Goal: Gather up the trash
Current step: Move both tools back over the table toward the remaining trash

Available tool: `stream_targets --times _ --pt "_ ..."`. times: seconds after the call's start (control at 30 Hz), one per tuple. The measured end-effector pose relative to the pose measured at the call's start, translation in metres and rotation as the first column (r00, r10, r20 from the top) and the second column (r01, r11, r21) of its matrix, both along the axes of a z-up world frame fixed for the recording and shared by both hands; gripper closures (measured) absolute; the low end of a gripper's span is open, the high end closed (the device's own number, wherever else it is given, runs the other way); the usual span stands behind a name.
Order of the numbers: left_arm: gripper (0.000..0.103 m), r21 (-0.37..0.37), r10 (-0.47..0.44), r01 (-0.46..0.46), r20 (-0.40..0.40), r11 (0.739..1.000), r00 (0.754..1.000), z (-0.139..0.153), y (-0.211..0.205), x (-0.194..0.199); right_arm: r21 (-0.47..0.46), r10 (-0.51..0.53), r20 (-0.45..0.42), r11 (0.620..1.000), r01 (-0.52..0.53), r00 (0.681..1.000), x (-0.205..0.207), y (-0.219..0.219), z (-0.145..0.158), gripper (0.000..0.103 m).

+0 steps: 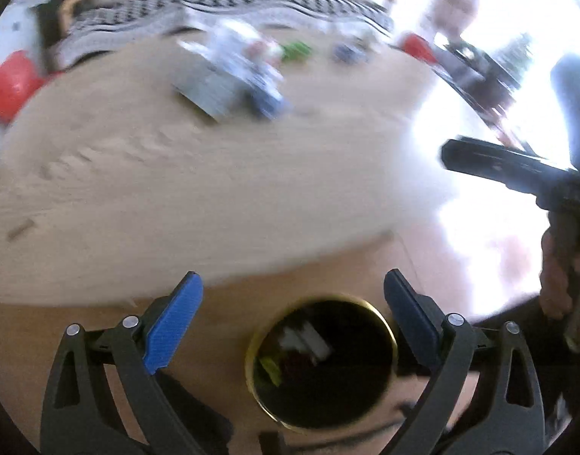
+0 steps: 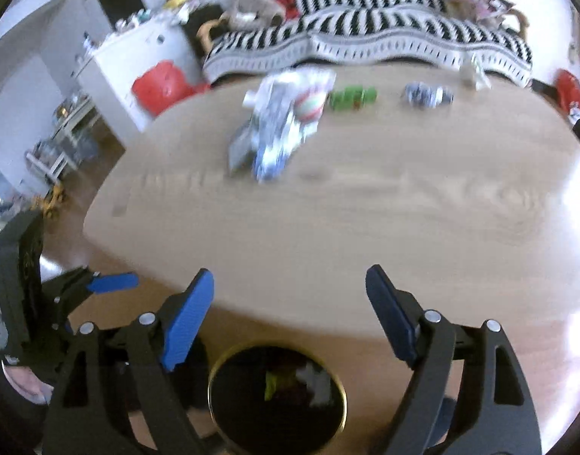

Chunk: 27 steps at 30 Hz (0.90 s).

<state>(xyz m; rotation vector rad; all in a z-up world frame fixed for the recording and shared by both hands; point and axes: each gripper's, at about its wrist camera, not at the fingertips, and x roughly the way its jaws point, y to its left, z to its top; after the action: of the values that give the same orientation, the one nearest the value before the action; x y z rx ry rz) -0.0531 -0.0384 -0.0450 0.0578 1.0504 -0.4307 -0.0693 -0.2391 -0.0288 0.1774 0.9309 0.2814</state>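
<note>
Green wrapper (sofa black-and-white striped).

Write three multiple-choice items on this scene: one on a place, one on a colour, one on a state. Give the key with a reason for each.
1. Where is the gold-rimmed bin?
A. on the table
B. on the floor, below the near table edge
C. on the striped sofa

2. What colour is the small crumpled piece of trash right of the big wrapper pile?
A. green
B. yellow
C. black

3. How is the right gripper?
A. shut on a wrapper
B. shut with nothing in it
C. open with nothing in it

Key:
1 B, the bin sits lower than the table rim, on the wooden floor.
2 A, it shows bright green on the far side of the table.
3 C, its blue pads stand wide apart with nothing between them.
</note>
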Motion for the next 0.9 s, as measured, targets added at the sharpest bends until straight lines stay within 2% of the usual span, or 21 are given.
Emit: stream_targets --times 0.07,0.17,0.27,0.33,0.47,0.57,0.67,0.77,0.9 --pt "0.009 0.023 0.052 -0.053 0.040 0.998 0.998 0.008 0.006 0.021 -0.004 -0.009 0.017 1.000 0.009 1.000 0.024 0.008 0.007 0.022" --pt "0.009 0.071 0.121 -0.127 0.084 0.989 0.989 0.011 0.012 0.055 -0.051 -0.012 0.016 0.999 0.012 1.000 0.068 0.027 0.000 0.022" --pt "0.009 0.140 0.168 -0.181 0.098 0.974 0.981 -0.002 0.023 0.091 -0.053 -0.023 -0.026 0.998 0.022 0.999 0.109 0.042 -0.018 0.022" --pt "0.009 0.153 0.189 -0.202 0.092 0.967 0.978 -0.009 0.030 0.105 -0.064 -0.019 -0.044 0.998 0.016 0.999 0.127 0.048 -0.028 0.022" --pt "0.009 0.130 0.208 -0.218 0.085 0.967 0.974 -0.014 0.041 0.121 -0.125 0.017 -0.053 0.992 -0.023 0.998 0.160 0.069 -0.052 0.022" --pt "0.009 0.151 0.205 -0.216 0.086 0.965 0.975 -0.021 0.038 0.129 -0.157 0.027 -0.075 0.987 -0.039 0.997 0.172 0.074 -0.069 0.022" --pt "0.009 0.149 0.216 -0.222 0.056 0.964 0.975 -0.031 0.037 0.137 -0.177 0.008 -0.081 0.984 -0.022 0.997 0.179 0.065 -0.078 0.023" --pt "0.009 0.102 0.230 -0.232 0.031 0.967 0.973 -0.033 0.032 0.147 -0.203 -0.031 -0.059 0.979 0.018 0.998 0.179 0.048 -0.075 0.023" --pt "0.009 0.063 0.232 -0.233 0.025 0.971 0.972 -0.030 0.013 0.158 -0.165 -0.049 -0.096 0.986 0.033 0.994 0.181 0.027 -0.079 0.023"
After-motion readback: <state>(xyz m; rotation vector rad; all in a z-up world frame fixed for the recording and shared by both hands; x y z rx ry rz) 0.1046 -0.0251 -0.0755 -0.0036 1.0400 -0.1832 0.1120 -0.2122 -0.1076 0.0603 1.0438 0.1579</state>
